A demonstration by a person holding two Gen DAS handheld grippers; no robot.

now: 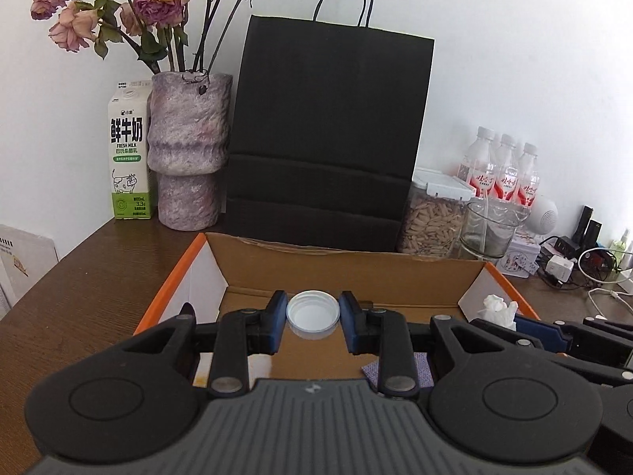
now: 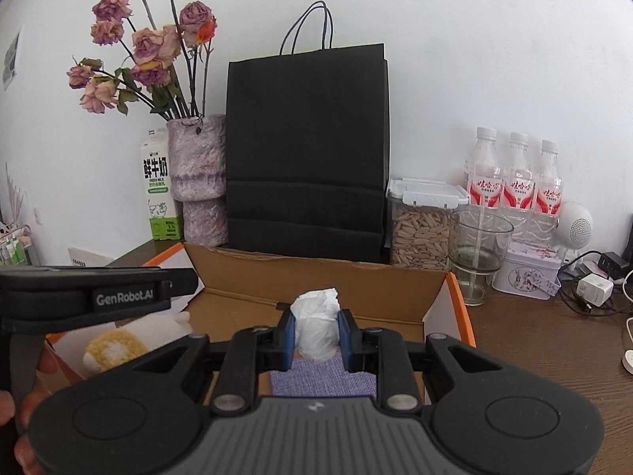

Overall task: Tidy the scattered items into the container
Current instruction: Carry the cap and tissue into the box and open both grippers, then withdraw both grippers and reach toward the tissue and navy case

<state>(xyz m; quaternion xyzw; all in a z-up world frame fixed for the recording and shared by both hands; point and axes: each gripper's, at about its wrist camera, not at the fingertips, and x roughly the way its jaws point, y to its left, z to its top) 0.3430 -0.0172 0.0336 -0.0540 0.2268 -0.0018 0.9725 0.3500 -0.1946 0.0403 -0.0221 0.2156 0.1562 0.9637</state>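
Box (image 1: 348,265) is open on top, so you can come in from above. Its floor is mostly bare cardboard, apart from a purple cloth (image 2: 320,376) at the near end. The back is blocked: the black paper bag (image 1: 328,138) stands right against the far wall, with the vase (image 1: 188,146) and milk carton (image 1: 130,154) to its left. To its right, a seed jar (image 2: 421,233), glass (image 2: 478,245) and bottles (image 2: 514,174) crowd that corner. The two grippers sit close side by side over the box, leaving little room between them.

Dark brown wooden table (image 2: 546,340). On it: open cardboard box (image 1: 356,267) at centre, milk carton (image 1: 129,154) and flower vase (image 1: 189,150) upper left, black paper bag (image 1: 328,138) behind, water bottles (image 2: 514,176) at right.
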